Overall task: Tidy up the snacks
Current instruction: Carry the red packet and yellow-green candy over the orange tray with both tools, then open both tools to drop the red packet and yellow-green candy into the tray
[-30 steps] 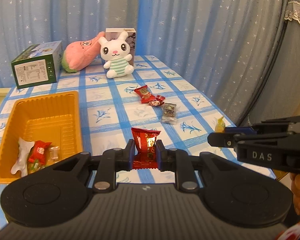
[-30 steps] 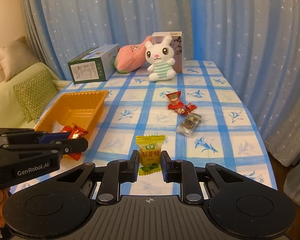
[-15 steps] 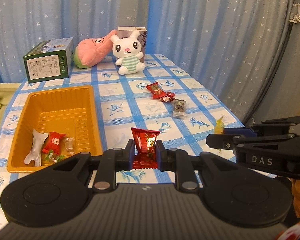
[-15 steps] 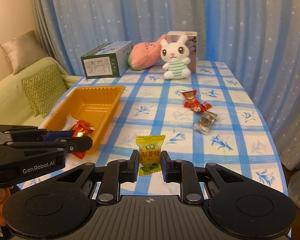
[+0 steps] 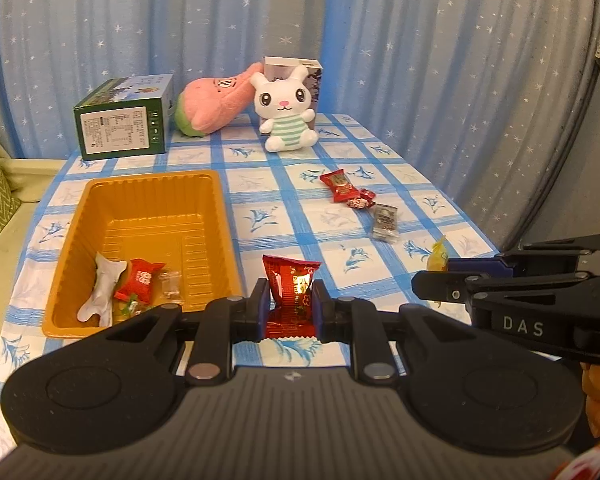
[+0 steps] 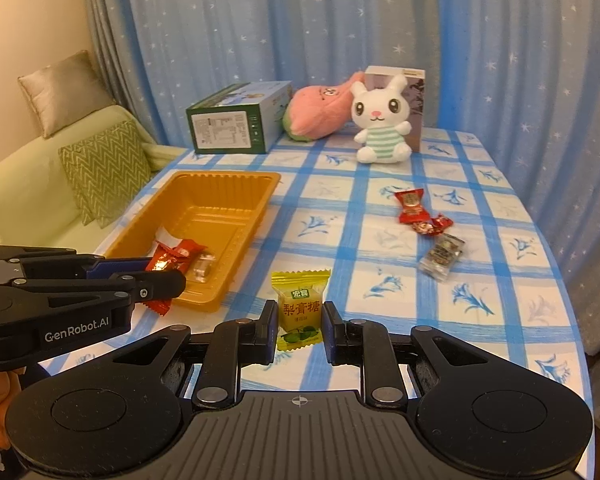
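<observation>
Both grippers have drifted left toward the orange tray point(image 5: 148, 216). The left gripper point(image 5: 288, 306) stays clamped on a red packet point(image 5: 290, 280), the right gripper point(image 6: 300, 326) on a yellow candy point(image 6: 300, 304), ready for dropping.

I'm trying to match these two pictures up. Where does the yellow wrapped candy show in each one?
Left wrist view: the yellow candy peeks out at the right edge, pinched at the tip of the right tool, seen side-on.
Right wrist view: it sits at bottom centre, facing the camera, clamped in that same tool.
Shared landmark: the white bunny toy at the table's far end.
</observation>
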Demonstrator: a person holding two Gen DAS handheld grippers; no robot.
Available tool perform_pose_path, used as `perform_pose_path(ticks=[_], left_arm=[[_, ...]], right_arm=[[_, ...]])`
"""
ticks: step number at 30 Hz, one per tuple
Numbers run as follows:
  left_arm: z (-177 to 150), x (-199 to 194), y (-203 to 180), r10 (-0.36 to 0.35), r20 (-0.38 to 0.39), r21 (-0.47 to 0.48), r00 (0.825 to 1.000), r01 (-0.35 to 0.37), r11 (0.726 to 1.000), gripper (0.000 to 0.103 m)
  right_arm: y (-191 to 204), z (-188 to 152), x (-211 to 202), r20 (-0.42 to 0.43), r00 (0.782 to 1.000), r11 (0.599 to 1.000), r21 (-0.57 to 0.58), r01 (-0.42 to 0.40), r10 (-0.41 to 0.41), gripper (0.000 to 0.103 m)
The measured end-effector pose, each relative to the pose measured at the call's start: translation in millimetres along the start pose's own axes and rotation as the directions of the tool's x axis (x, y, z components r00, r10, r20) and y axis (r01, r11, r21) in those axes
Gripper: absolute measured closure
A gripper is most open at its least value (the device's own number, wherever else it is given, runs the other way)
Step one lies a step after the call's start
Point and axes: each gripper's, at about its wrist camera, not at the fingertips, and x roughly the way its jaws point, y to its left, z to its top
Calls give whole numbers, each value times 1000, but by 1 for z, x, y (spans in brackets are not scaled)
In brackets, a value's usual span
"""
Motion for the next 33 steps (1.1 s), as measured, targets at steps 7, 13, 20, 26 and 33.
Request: perform_pose_path(ticks=[7, 13, 20, 26, 33], left_arm=[[1, -3, 13, 18, 4, -19, 1000, -18, 1000, 84], [1, -3, 27, 33, 3, -37, 999, -33, 999, 84], [1, 0, 46, 55, -4, -62, 999, -55, 997, 84], [1, 2, 72, 89, -13, -90, 996, -90, 992, 84], [6, 12, 102, 123, -32, -111, 992, -126, 986, 84]], right_arm=[[12, 5, 8, -4, 1000, 1000, -20, -19, 19, 80], [22, 9, 19, -15, 999, 999, -36, -36, 35, 80], [33, 14, 36, -31, 998, 997, -47, -58, 56, 80], [44, 21, 55, -39, 996, 995, -61, -84, 82, 80], [61, 30, 81, -54, 992, 990, -76, -119, 115, 80]])
